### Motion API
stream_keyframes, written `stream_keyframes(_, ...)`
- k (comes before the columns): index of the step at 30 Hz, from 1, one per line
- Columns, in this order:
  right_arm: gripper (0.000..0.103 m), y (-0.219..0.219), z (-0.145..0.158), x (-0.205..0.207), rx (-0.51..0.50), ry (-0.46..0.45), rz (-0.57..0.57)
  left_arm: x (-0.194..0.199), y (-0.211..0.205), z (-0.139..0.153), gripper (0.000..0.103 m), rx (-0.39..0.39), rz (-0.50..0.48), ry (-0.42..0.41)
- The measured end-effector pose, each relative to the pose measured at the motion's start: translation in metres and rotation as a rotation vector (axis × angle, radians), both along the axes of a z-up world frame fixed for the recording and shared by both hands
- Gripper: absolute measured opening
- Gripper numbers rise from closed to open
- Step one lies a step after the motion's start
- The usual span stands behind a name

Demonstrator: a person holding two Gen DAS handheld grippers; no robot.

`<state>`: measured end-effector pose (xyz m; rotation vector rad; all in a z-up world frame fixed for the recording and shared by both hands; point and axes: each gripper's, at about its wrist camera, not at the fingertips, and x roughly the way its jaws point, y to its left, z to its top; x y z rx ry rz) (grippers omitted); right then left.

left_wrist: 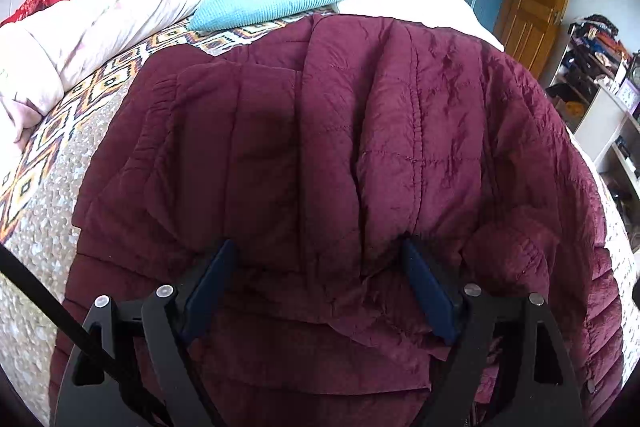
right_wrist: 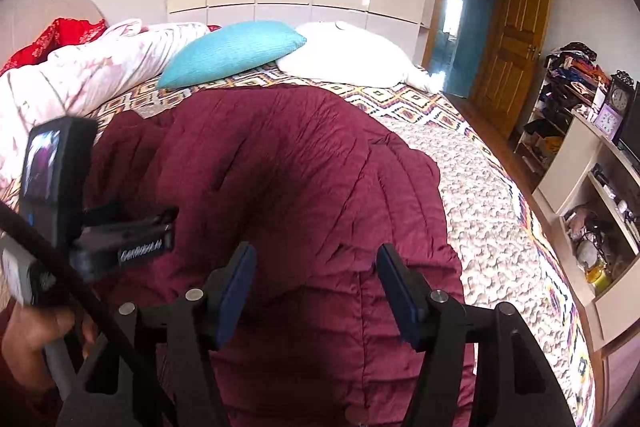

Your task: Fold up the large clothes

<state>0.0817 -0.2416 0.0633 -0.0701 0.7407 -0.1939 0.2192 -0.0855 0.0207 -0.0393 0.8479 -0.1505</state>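
A large maroon quilted jacket lies spread on the bed, partly folded, with a sleeve cuff lying on it at the right. My left gripper is open and hovers over the jacket's near part, jaws wide apart, holding nothing. In the right wrist view the same jacket fills the middle. My right gripper is open above the jacket's near right part and is empty. The left gripper's body and camera show at the left of that view, held by a hand.
The bed has a patterned bedspread. A turquoise pillow, a white pillow and a pink duvet lie at the far side. A wooden door and cluttered shelves stand at the right.
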Motion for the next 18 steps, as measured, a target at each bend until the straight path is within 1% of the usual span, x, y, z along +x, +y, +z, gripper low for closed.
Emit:
stream_keyframes(2,0.067,0.001,-0.001,0.009,0.018,0.009,-0.010,-0.002,0.003,-0.003,0.086,-0.022,0.004,-0.018)
stream_keyframes(4,0.067,-0.008,-0.002,0.023,0.092,0.025,-0.014,-0.003,0.006,-0.004,0.087,-0.043,0.006,-0.027)
stream_keyframes(7,0.068,-0.031,-0.012,0.045,0.300,0.031,-0.041,-0.002,0.010,-0.006,0.087,-0.077,0.004,-0.030)
stream_keyframes(9,0.068,-0.046,-0.022,0.061,0.456,0.040,-0.045,-0.002,0.013,-0.007,0.087,-0.091,0.003,-0.032)
stream_keyframes(10,0.068,-0.049,-0.028,0.069,0.497,0.052,-0.049,-0.002,0.014,-0.008,0.087,-0.097,0.003,-0.034)
stream_keyframes(11,0.070,-0.050,-0.033,0.076,0.514,0.067,-0.058,-0.002,0.014,-0.008,0.087,-0.101,0.002,-0.035)
stream_keyframes(13,0.074,-0.045,-0.040,0.086,0.512,0.084,-0.064,-0.001,0.015,-0.008,0.087,-0.106,0.003,-0.036)
stream_keyframes(14,0.074,-0.039,-0.042,0.091,0.479,0.089,-0.065,-0.001,0.015,-0.008,0.087,-0.107,0.002,-0.036)
stream_keyframes(15,0.074,-0.032,-0.043,0.096,0.415,0.105,-0.064,-0.001,0.015,-0.008,0.087,-0.110,0.002,-0.036)
stream_keyframes(17,0.069,-0.015,-0.046,0.103,0.240,0.154,-0.080,-0.001,0.016,-0.008,0.087,-0.117,0.002,-0.037)
stream_keyframes(18,0.069,-0.008,-0.049,0.106,0.148,0.173,-0.091,-0.003,0.016,-0.009,0.087,-0.119,0.001,-0.039)
